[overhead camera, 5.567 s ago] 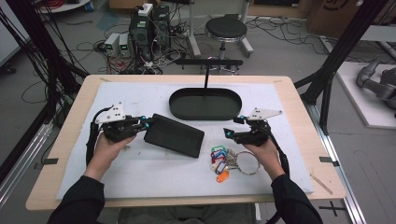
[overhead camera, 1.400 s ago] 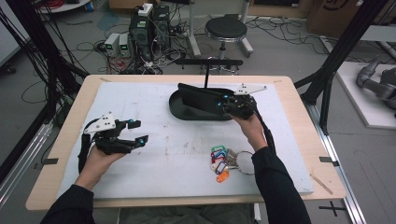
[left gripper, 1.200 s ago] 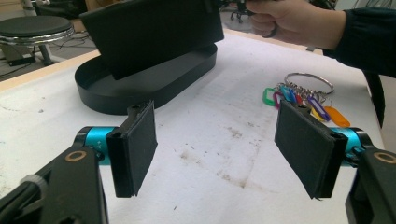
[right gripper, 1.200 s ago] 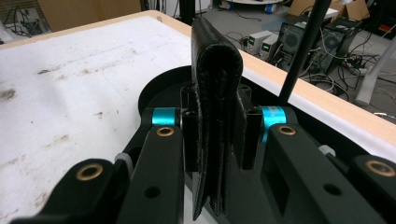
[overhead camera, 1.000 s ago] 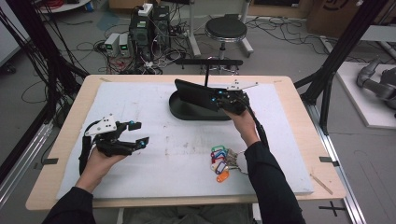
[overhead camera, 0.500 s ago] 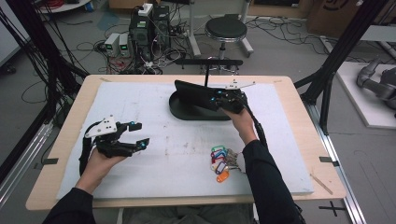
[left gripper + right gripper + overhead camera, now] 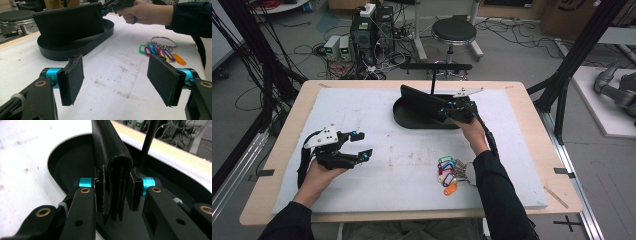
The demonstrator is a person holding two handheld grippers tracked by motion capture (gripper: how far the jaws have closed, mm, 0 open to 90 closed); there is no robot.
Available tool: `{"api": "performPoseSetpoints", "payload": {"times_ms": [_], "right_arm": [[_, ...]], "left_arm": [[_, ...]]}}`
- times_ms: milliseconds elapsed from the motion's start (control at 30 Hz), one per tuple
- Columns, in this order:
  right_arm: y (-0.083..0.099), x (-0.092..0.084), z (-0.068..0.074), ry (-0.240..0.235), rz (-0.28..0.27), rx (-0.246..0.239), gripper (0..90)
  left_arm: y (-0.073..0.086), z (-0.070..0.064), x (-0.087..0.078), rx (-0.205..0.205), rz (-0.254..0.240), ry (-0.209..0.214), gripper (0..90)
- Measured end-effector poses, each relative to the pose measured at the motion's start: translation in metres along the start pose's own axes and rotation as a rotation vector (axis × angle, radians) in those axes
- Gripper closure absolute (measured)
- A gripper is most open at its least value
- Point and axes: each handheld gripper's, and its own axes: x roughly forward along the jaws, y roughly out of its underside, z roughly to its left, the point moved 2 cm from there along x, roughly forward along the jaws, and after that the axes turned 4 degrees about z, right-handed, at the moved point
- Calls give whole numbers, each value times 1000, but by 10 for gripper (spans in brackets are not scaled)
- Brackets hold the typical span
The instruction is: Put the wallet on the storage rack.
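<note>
Wallet (image 7: 424, 102) stands on edge in far tray (image 7: 412, 119); our right claw (image 7: 446, 109) pinches its right end, loosening; left claw (image 7: 362, 145) gapes idle.

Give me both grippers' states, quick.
Left gripper: open, empty.
Right gripper: jaws just opening, black wallet between them over the black tray.

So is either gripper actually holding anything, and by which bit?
The right gripper has the black wallet between its jaws at one end, standing on edge over the black tray. The left gripper holds nothing.
</note>
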Motion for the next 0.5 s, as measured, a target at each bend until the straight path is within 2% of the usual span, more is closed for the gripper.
{"api": "performPoseSetpoints", "payload": {"times_ms": [167, 333, 500], "right_arm": [[3, 4, -1, 16, 28, 24, 714], [6, 5, -3, 39, 57, 28, 674], [3, 1, -3, 72, 35, 28, 601]], "left_arm": [[0, 0, 1, -1, 2, 1, 295], [1, 0, 0, -1, 5, -1, 295], [1, 1, 0, -5, 1, -2, 295]]}}
